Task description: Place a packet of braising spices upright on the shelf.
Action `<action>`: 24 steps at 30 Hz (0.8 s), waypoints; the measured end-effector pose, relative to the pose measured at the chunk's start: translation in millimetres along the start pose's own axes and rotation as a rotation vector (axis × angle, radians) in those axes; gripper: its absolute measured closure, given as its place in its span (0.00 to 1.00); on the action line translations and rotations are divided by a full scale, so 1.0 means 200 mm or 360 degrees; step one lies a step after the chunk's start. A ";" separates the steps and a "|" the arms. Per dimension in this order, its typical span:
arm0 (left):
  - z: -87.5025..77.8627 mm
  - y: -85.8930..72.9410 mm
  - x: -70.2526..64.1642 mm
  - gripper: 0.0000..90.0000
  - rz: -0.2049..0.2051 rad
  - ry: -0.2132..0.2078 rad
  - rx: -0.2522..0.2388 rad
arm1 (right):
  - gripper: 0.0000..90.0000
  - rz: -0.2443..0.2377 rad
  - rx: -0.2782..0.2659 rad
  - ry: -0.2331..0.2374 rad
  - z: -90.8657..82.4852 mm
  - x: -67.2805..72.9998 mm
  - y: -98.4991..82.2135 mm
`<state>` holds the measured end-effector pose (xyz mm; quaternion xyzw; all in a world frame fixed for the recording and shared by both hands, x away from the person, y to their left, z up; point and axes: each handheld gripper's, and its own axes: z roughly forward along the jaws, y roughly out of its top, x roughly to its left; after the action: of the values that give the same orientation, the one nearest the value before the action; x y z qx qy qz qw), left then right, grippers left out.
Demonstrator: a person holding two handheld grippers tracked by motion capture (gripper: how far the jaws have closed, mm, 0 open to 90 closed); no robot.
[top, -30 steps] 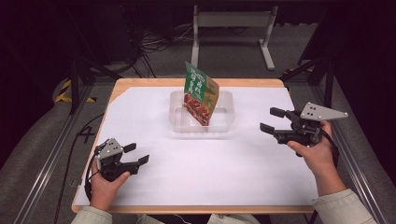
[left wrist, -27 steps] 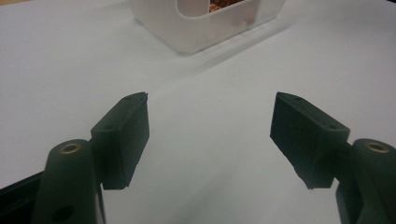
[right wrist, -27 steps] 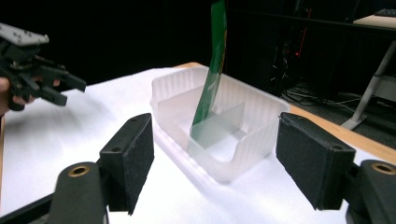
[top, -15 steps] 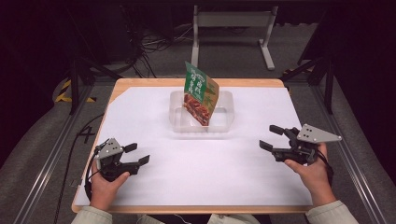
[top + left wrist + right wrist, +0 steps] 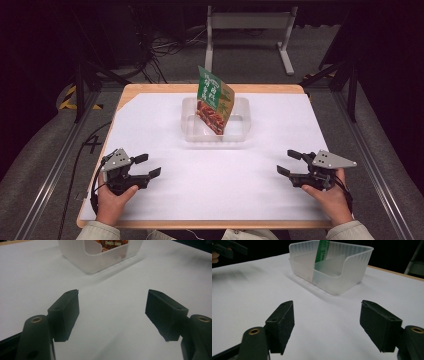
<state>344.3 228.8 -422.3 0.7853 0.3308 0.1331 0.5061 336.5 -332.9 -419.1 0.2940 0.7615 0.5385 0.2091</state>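
- The clear plastic bin [image 5: 100,257] was cut off by the left gripper view's top edge.
- The snack packet's [image 5: 214,100] print was too small to read (its foot sat hidden in the bin).

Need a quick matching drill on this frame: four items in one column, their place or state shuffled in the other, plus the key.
1. food pouch
2. clear plastic bin
3. left claw
4. right claw

A. open, near the table's right front edge
B. stands tilted inside the container
C. open, near the table's left front edge
D. sits on the white table cover, mid-table toward the far edge

Pairs: 1-B, 2-D, 3-C, 4-A
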 end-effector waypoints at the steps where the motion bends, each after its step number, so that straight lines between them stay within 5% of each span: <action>1: 0.00 0.00 0.00 0.31 0.0001 -0.0009 0.0000 | 0.31 0.0002 0.0011 -0.0001 0.01 0.00 -0.01; 12: 0.01 -0.01 0.02 0.31 -0.0036 -0.0052 -0.0006 | 0.33 0.0090 0.0201 -0.0031 0.09 -0.02 -0.08; 24: 0.02 -0.02 0.02 0.31 -0.0053 -0.0036 0.0009 | 0.33 0.0117 0.0206 -0.0027 0.09 -0.02 -0.08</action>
<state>347.7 229.9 -427.2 0.7825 0.3385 0.1148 0.5098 347.3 -328.0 -440.5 0.3393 0.7816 0.4929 0.1763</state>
